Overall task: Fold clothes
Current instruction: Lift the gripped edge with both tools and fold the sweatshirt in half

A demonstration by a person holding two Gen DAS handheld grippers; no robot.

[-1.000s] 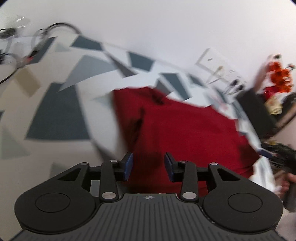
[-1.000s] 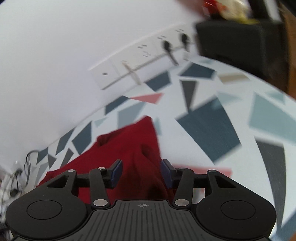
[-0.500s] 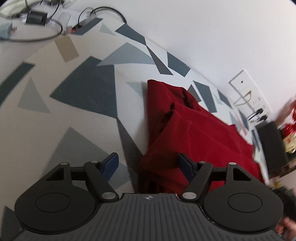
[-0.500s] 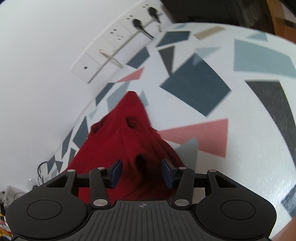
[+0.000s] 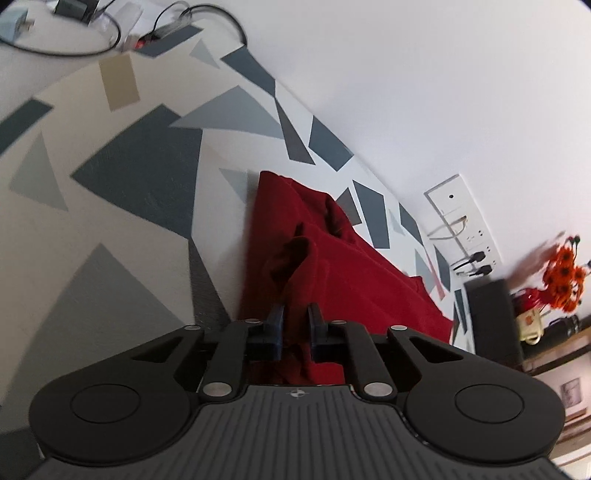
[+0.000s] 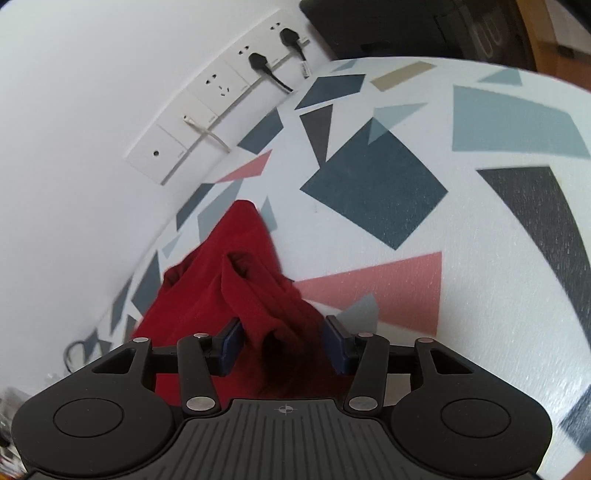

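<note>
A dark red garment [image 5: 332,266] lies rumpled on a table covered with a white cloth of grey and pink shapes [image 5: 140,173]. My left gripper [image 5: 295,317] is shut on a fold at the garment's near edge. In the right wrist view the same garment [image 6: 236,280] lies with a bunched fold running between the fingers. My right gripper [image 6: 282,332] is open, its blue pads either side of that fold and not pressing it.
A white wall runs behind the table, with a socket strip and plugged cables [image 6: 236,85]. Loose cables and small devices [image 5: 92,18] lie at the table's far left. A black box [image 5: 491,317] and orange flowers [image 5: 561,273] stand at the right end.
My left gripper has closed from wide open onto the garment's edge. My right gripper has moved a little forward over the bunched fold and stays open.
</note>
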